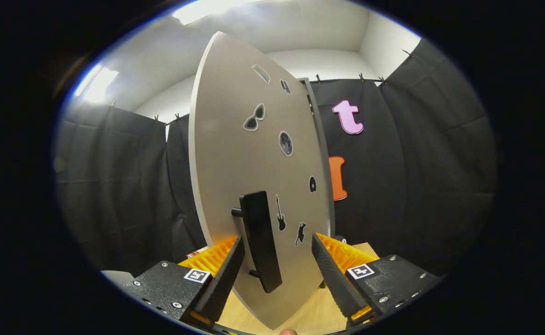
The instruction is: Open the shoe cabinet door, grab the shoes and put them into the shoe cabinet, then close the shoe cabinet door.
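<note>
The shoe cabinet's grey door [235, 153] rises right in front of me, dotted with small dark stickers. It stands at an angle, its left edge nearer to me and its right edge meeting a thin grey cabinet frame [321, 139]. A black bar handle [261, 239] is fixed low on the door. My gripper [277, 239] is open, with the handle between its fingers. The left finger [228, 272] lies close against the handle, and the right finger [330, 272] stands apart from it. No shoes can be made out.
A light wooden surface [309, 316] lies under the door and fingers. A small reddish object [198, 253] peeks out beyond the left finger. Black cloth walls [123, 195] close in the booth on both sides, under a white ceiling.
</note>
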{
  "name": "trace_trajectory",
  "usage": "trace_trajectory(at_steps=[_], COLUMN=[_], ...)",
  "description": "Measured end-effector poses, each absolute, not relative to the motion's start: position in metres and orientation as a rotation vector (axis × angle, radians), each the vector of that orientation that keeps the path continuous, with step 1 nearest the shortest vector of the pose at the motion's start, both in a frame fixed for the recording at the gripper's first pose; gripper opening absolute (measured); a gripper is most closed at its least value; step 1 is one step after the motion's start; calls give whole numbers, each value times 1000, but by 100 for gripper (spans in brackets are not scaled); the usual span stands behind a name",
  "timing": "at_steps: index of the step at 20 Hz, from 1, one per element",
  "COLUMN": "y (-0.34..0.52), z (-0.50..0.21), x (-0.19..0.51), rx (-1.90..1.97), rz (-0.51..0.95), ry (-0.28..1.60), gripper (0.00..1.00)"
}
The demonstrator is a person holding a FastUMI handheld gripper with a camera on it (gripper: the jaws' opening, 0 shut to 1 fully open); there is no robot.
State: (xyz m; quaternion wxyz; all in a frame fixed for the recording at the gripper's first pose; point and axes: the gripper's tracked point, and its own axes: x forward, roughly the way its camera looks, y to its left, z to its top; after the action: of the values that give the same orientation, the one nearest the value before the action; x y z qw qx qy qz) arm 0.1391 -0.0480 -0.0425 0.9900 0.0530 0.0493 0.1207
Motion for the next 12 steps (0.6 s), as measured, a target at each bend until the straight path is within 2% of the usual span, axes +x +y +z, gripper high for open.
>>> trace_trajectory(at_steps=[12], y=[15], z=[-48], x=[179], rx=[126], rz=[349], ry=[104], gripper=[94])
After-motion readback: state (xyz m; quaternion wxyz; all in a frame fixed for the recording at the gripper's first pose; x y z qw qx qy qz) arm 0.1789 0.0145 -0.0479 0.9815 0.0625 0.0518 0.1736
